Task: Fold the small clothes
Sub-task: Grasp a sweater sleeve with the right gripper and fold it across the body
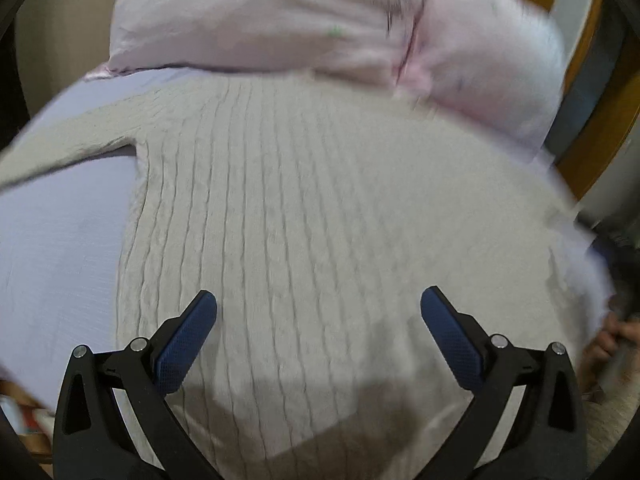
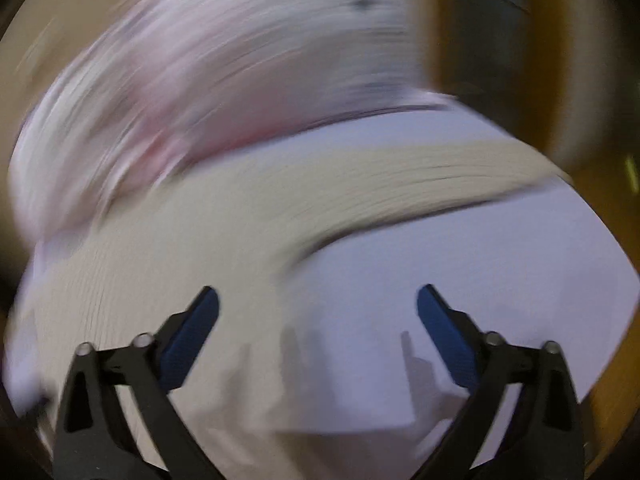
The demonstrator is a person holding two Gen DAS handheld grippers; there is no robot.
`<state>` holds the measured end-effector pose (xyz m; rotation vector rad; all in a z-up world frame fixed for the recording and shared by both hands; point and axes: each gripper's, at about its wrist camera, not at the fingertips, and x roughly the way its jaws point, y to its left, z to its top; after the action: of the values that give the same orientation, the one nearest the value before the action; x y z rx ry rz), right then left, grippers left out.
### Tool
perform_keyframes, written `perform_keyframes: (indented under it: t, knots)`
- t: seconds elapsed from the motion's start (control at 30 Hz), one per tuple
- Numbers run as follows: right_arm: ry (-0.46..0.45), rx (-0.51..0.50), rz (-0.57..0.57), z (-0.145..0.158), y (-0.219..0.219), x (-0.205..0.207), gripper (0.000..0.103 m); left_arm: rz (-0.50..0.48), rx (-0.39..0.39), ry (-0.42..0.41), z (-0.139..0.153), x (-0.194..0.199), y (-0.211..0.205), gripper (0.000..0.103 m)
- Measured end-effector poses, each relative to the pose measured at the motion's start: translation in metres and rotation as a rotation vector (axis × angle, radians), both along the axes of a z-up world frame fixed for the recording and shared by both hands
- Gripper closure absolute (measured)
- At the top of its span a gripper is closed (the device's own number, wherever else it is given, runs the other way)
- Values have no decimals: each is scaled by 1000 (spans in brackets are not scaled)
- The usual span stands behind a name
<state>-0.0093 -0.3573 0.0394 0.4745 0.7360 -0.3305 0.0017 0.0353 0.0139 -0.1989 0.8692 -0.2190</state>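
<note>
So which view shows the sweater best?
The left wrist view: the sweater lies spread and fairly sharp, its cable ribs and one sleeve visible. The right wrist view shows only a blurred beige band of it.

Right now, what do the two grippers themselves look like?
Both match: the left gripper and right gripper have black plastic linkage arms with triangular cut-outs and silver pivot pins. The fingers carry blue textured pads. No cables, markings or sleeves are visible.

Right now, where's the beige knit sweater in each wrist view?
Left wrist: beige knit sweater fills the centre, one sleeve stretching left.
Right wrist: blurred, it sweeps from lower left across the middle.
Shared landmark: pink pillow lying just beyond it.
</note>
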Motion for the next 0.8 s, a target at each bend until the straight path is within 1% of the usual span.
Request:
perform_keyframes:
  t: [0.03, 0.07, 0.1, 0.13, 0.17, 0.23, 0.27, 0.3, 0.33, 0.4, 0.43, 0.47, 0.5, 0.53, 0.57, 0.63, 0.67, 0.73, 0.77, 0.8]
  knots:
    - [-11, 69, -85, -1, -36, -3, 36, 14, -49, -46, 5, 0, 11, 1]
    - [-25, 148, -180, -3, -79, -6, 40, 30, -54, -82, 9, 0, 17, 1]
    - [-25, 190, -250, -6, -109, -9, 45, 50, -35, -112, 12, 0, 21, 1]
    - [-17, 218, -315, -10, -135, -10, 50, 80, 21, -148, 16, 2, 26, 1]
    - [-8, 246, -382, -14, -160, -13, 51, 91, 50, -158, 18, 4, 27, 1]
    - [-2, 309, -449, -23, -194, -13, 56, 117, 97, -169, 21, 8, 33, 1]
    - [7, 359, -471, -30, -210, -11, 60, 123, 97, -164, 22, 10, 37, 1]
    - [13, 403, -485, -36, -220, -9, 65, 129, 89, -158, 22, 12, 42, 1]
    - [15, 456, -494, -44, -230, -6, 67, 139, 73, -152, 21, 13, 48, 1]
    - [-15, 484, -511, -47, -241, -6, 70, 171, 44, -151, 21, 17, 63, 1]
    - [-18, 487, -515, -47, -243, -6, 71, 195, 24, -154, 21, 18, 73, 1]
    - [-24, 492, -520, -47, -246, -4, 73, 209, 18, -153, 22, 22, 74, 1]
    - [-33, 493, -526, -48, -251, -6, 78, 227, 10, -147, 22, 25, 80, 1]
    - [-41, 496, -534, -50, -255, -5, 89, 254, -3, -140, 21, 27, 91, 1]
    - [-44, 502, -546, -53, -260, -4, 94, 271, -17, -139, 21, 28, 99, 1]
    - [-61, 515, -543, -57, -268, 5, 96, 304, -68, -159, 21, 26, 118, 1]
    - [-54, 495, -547, -53, -266, 8, 96, 319, -88, -176, 21, 24, 128, 1]
    - [-96, 379, -515, -27, -246, 18, 97, 357, -97, -223, 24, 20, 146, 1]
    - [-141, 290, -453, -3, -223, 26, 97, 373, -84, -239, 25, 18, 153, 1]
    - [-176, 241, -392, 14, -202, 32, 97, 388, -70, -243, 26, 18, 157, 1]
